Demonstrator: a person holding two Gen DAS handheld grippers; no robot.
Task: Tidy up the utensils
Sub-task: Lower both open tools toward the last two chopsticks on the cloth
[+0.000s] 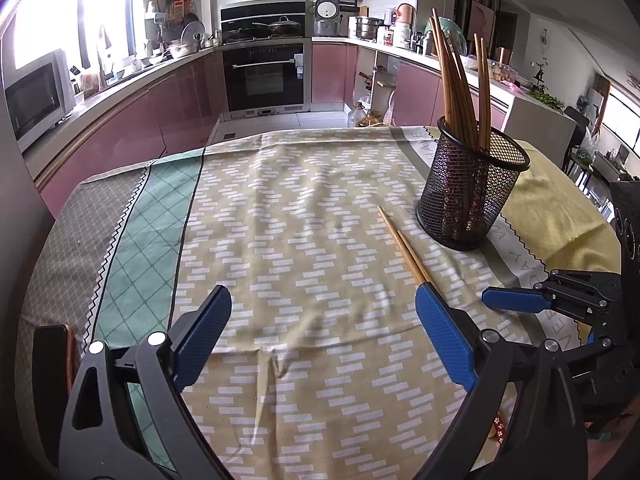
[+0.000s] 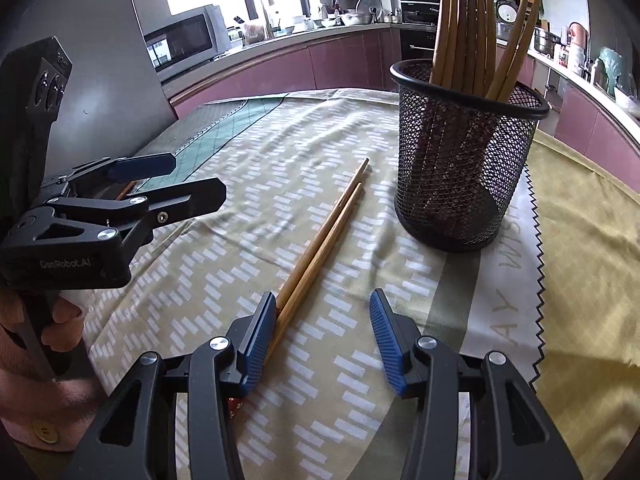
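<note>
The right gripper (image 2: pixel 320 340) stood partly open, low over the cloth, with the near ends of the two loose chopsticks (image 2: pixel 320 240) lying against its left pad and nothing pinched, apparently so that closing would catch both at once. The left gripper (image 1: pixel 324 332) gaped wide and empty just beside it, seemingly keeping clear. From the right gripper the pair pointed toward twelve o'clock across the worktop (image 2: pixel 192 272), while the mesh holder (image 2: pixel 464 152), already full of upright chopsticks, waited near one o'clock.
</note>
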